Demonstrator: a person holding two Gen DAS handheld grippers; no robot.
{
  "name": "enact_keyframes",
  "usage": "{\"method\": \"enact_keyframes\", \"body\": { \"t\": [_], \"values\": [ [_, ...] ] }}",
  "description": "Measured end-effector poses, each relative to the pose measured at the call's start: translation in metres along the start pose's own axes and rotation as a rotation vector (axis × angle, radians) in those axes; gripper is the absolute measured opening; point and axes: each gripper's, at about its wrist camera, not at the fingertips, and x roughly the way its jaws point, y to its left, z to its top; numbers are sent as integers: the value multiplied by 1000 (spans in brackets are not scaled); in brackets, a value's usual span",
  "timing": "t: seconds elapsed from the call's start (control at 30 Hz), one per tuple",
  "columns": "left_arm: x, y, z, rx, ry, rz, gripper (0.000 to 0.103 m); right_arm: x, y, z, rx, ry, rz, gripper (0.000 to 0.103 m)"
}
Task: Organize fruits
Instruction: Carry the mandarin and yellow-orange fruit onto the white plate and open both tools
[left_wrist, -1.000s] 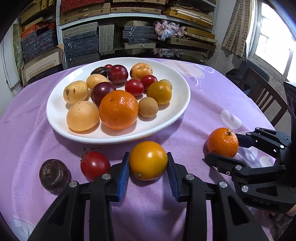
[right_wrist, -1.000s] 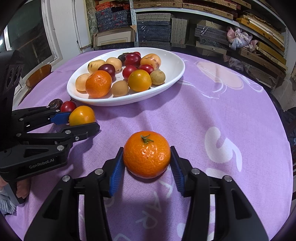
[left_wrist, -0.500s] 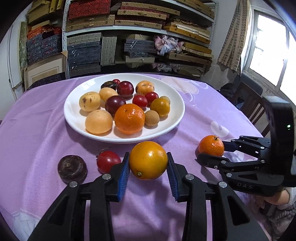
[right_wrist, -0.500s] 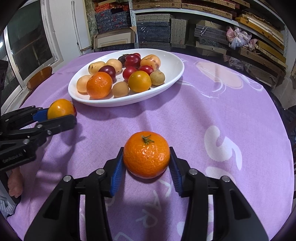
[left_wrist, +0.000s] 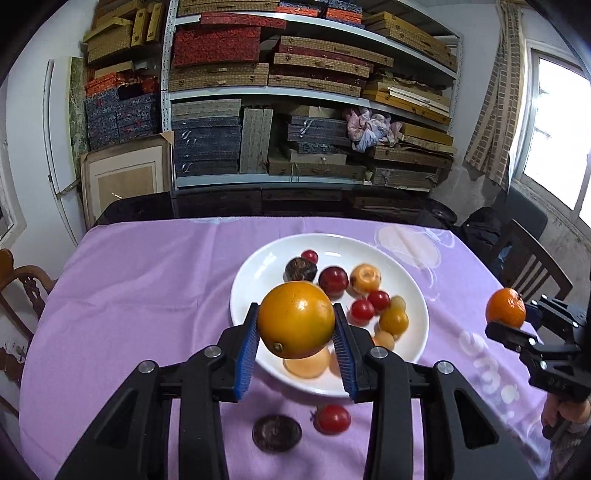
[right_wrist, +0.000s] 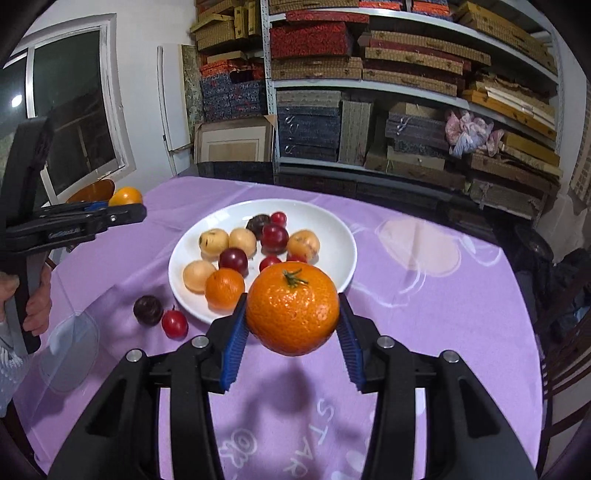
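Orange fruit now hangs above the tablecloth (right_wrist: 424, 332), lifted since before: left gripper (left_wrist: 296, 325) clamps the yellow-orange fruit (left_wrist: 296, 320), right gripper (right_wrist: 291, 314) the tangerine (right_wrist: 292, 308).

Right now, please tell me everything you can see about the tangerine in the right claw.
The tangerine is round and deep orange, with shiny dimpled peel and a short green stem on top, pointing up. The right claw holds it off the purple tablecloth, with a blue ribbed pad pressing each side. Nothing else touches it. It hangs just in front of the white plate.
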Motion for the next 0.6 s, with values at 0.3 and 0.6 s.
{"method": "enact_keyframes", "body": {
  "t": [0.3, 0.6],
  "values": [
    [90, 5, 47, -22, 88, 21, 38, 70, 9, 63, -64, 46, -38, 44],
    [158, 27, 42, -40, 188, 39, 38, 189, -16, 101, -44, 166, -75, 44]
  ]
}}
